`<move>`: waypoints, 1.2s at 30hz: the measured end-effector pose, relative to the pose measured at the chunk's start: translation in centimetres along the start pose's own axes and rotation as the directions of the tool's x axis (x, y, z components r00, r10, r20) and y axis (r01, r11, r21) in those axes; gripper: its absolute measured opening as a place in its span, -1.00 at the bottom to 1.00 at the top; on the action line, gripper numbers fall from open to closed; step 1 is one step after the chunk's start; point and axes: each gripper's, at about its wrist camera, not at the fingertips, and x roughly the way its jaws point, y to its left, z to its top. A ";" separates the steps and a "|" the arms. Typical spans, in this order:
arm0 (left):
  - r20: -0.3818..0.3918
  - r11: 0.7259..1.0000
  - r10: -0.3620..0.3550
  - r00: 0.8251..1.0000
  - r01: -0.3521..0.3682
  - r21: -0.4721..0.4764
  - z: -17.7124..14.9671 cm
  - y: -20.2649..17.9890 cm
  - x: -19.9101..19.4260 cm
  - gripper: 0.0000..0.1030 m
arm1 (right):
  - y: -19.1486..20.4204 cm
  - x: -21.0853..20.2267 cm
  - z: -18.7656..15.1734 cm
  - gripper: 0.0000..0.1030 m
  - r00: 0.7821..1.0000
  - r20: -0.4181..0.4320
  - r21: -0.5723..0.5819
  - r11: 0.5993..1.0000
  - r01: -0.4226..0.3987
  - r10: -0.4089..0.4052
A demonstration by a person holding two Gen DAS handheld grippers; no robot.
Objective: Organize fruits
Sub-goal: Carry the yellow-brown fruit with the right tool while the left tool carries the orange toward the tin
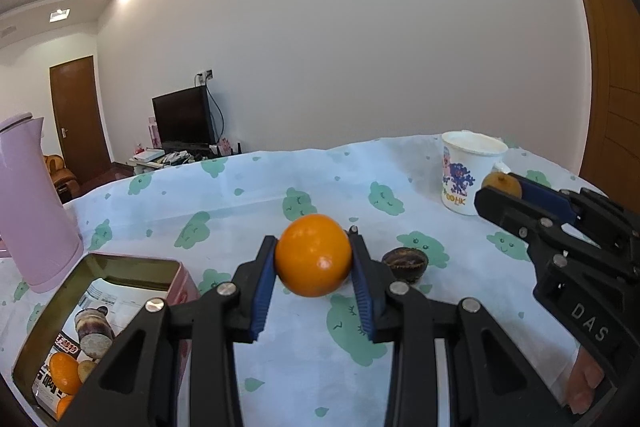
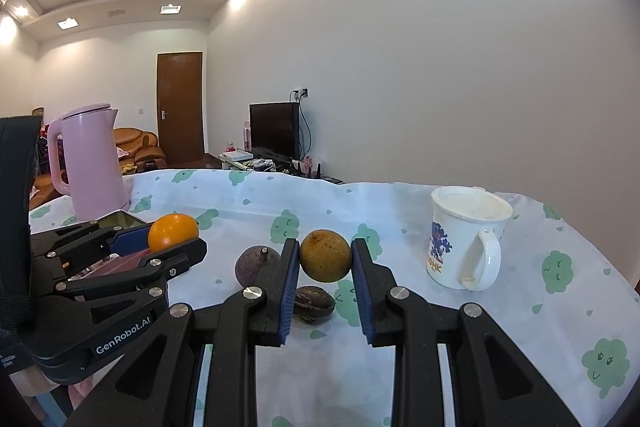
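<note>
My left gripper (image 1: 313, 261) is shut on a bright orange (image 1: 313, 261), held above the cloth-covered table (image 1: 248, 195). The same orange (image 2: 173, 231) and left gripper (image 2: 168, 239) show at the left of the right wrist view. My right gripper (image 2: 326, 255) is shut on a dull brownish-yellow fruit (image 2: 326, 255), which also peeks out between the right gripper's (image 1: 502, 189) pads as a brownish-yellow fruit (image 1: 502, 185). On the table lie a dark wrinkled fruit (image 1: 405, 263), seen too as the wrinkled fruit (image 2: 314, 303), and a purple round fruit (image 2: 252, 265).
An open pink tin (image 1: 132, 263) at the lower left holds a printed card and several fruits (image 1: 64, 371). A pink kettle (image 1: 28, 203) stands behind it. A white mug (image 1: 468, 173) with a cartoon print stands at the right, near the table's far edge.
</note>
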 end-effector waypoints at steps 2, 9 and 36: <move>0.003 1.000 0.002 1.000 -0.002 0.002 0.0 -0.1 -0.1 -0.28 | 0.0 -0.2 0.0 -0.46 1.000 0.005 0.000 1.000 -0.001 0.001; 0.028 1.000 0.013 1.000 -0.013 -0.004 -0.1 0.0 -0.7 -0.28 | 0.4 -0.7 -0.1 -0.46 1.000 0.025 -0.010 1.000 -0.011 0.011; 0.013 1.000 0.009 1.000 -0.009 -0.008 -0.5 0.3 -1.4 -0.28 | 0.7 -0.4 0.1 -0.46 1.000 0.008 -0.024 0.999 -0.021 0.021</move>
